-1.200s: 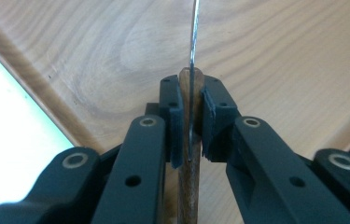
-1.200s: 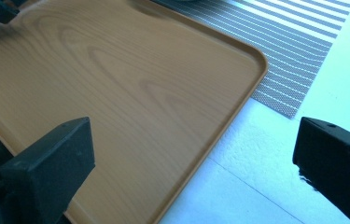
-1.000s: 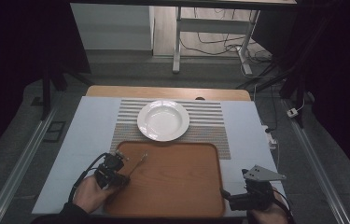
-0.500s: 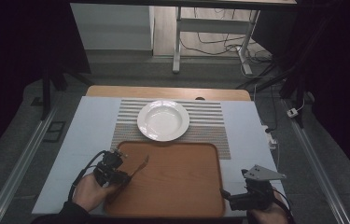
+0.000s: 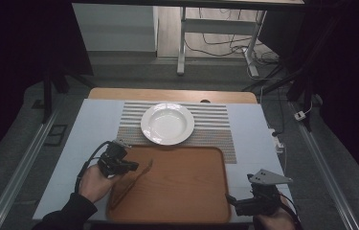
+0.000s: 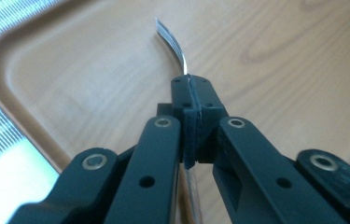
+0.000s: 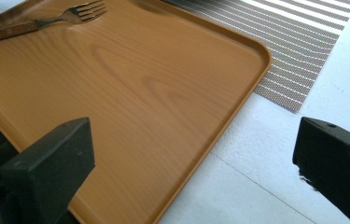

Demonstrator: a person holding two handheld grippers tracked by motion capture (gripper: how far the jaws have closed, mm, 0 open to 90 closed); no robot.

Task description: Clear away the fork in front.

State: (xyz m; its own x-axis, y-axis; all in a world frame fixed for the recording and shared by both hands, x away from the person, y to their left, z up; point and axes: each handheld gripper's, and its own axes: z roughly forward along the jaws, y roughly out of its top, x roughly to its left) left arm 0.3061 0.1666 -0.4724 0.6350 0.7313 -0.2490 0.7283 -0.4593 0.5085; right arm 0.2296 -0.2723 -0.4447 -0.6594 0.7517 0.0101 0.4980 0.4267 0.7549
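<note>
The fork [image 5: 131,182] lies over the left part of the one wooden tray [image 5: 186,191], its long axis running diagonally, handle toward the tray's near left corner and tines [image 7: 86,10] pointing toward the far side. The left gripper [image 6: 192,100], at the tray's left edge, has just been closing and is clamped on the fork's neck. The right gripper [image 5: 237,203], at the tray's near right corner, holds its jaws wide apart with nothing between. Beyond the tray, one white plate [image 5: 167,123] sits on one striped mat [image 5: 215,127].
</note>
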